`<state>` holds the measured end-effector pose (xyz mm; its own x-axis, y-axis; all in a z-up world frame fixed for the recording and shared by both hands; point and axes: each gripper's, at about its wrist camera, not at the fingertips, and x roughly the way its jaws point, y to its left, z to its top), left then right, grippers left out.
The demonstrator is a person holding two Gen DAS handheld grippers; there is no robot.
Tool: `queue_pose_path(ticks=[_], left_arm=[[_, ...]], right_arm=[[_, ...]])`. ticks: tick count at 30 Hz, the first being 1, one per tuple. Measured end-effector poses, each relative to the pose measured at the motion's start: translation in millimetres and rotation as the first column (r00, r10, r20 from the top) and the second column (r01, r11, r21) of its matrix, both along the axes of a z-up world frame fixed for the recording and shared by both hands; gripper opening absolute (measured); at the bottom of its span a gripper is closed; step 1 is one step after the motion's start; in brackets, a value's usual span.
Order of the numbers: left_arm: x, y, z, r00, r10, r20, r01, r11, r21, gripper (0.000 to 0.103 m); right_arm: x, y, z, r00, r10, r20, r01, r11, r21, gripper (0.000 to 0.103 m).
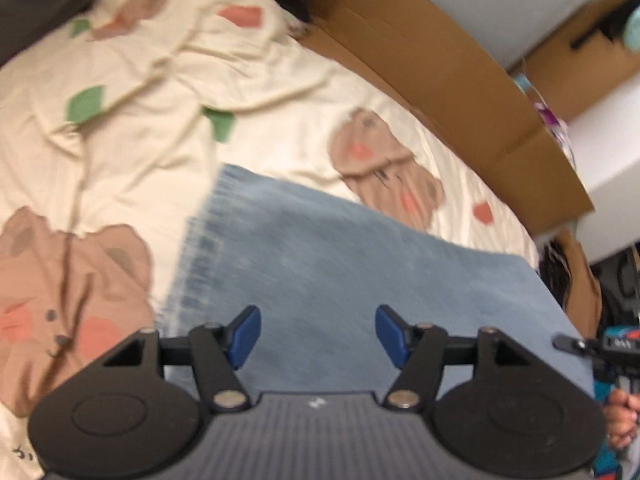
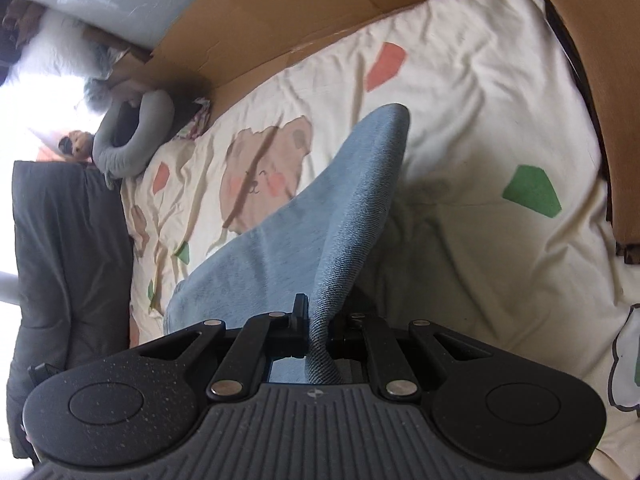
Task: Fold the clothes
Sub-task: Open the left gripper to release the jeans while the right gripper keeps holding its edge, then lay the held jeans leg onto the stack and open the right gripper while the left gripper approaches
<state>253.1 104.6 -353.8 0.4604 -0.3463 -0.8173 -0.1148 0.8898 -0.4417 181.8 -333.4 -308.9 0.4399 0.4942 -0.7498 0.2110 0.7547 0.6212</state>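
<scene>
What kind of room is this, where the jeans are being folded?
Most likely a bedroom: the blue denim garment lies on a bed covered with a cream bear-print sheet, a grey neck pillow sits at one end, and cardboard lines the side.

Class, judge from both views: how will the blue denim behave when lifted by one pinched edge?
Probably floppy: the denim drapes from the shut right gripper. Likely heavyish, hanging without fluttering. Unlikely to slip; the weave looks coarse.

Left wrist view motion-blurred. Jeans cut off at 6 o'clock behind left gripper. Right gripper: fingertips hidden by pinched denim fold. Hand cropped at 4 o'clock.
</scene>
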Motion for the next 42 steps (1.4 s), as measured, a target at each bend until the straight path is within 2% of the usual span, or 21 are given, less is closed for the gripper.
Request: queue_pose_path(ticks=[4,9,20,22,27,32,42], left_arm=[[-5.6,14.4,-6.6,0.999,0.054,-0.004,-0.054,0.999,0.001,0.066],[-14.3,25.0,-15.0,0.993,0.120,-0.005,-0.120,0.992,-0.041,0.066],[-23.0,50.8,-18.8,0.980,0.200,-0.004,-0.199,0.975,-0.101,0.066],[-24.6,55.1,-15.8,0.979,0.203,0.003,-0.201,0.971,-0.127,0.066],[-27.7,65.9,-12.5,0.975,0.222,0.022,-0.217,0.967,-0.135,0.066],[-31.8,76.8,-17.2,0.966,0.257,0.013,-0.252,0.956,-0.151,0.066],[-34.4,86.7,-15.0,0.962,0.270,0.025,-0.264,0.954,-0.145,0.066]], right_arm=[[7.3,26.6,25.7,0.998,0.061,-0.002,-0.061,0.995,-0.074,0.006],[19.5,61.0,59.2,0.991,0.131,-0.014,-0.132,0.976,-0.171,0.006],[40.3,155.8,108.5,0.953,0.301,-0.023,-0.290,0.894,-0.342,0.006],[42.9,173.7,111.7,0.946,0.323,-0.019,-0.308,0.882,-0.355,0.006],[46.9,216.8,115.2,0.934,0.357,-0.011,-0.334,0.861,-0.382,0.006],[49.0,251.4,111.2,0.931,0.365,0.000,-0.337,0.861,-0.381,0.006],[50.0,305.9,95.2,0.909,0.415,0.035,-0.371,0.846,-0.384,0.006]])
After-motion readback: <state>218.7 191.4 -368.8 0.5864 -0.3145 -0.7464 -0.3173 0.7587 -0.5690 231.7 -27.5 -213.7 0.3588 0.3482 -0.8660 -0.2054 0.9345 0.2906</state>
